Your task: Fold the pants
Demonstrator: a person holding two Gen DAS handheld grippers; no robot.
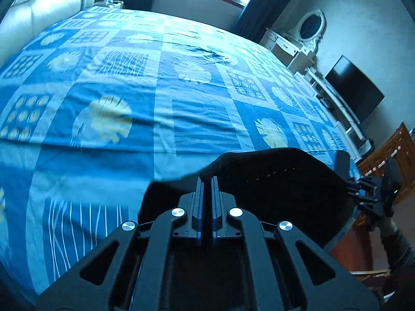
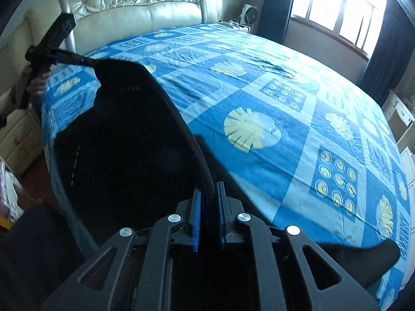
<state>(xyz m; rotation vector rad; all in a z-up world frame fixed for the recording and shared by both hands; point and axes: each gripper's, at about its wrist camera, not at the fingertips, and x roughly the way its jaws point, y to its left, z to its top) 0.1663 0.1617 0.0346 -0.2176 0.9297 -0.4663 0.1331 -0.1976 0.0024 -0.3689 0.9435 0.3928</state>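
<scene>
The black pants (image 1: pixel 272 181) hang stretched between my two grippers above the near edge of the bed. My left gripper (image 1: pixel 207 180) is shut on one end of their top edge. My right gripper (image 2: pixel 208 189) is shut on the other end, with the thick hem running between its blue pads. The pants (image 2: pixel 116 142) fill the left of the right wrist view. The left gripper (image 2: pixel 88 61) shows there at the far corner of the cloth. The right gripper (image 1: pixel 348 184) shows at the right of the left wrist view. A dark end of cloth (image 2: pixel 373 261) lies low right.
The bed (image 1: pixel 160 83) carries a blue patterned sheet with pale shell prints. A cream tufted headboard (image 2: pixel 135 7) stands at its head. A white dresser with oval mirror (image 1: pixel 308 33), a dark TV (image 1: pixel 355 88), a wooden cabinet (image 1: pixel 389 155) and a window (image 2: pixel 337 7) surround it.
</scene>
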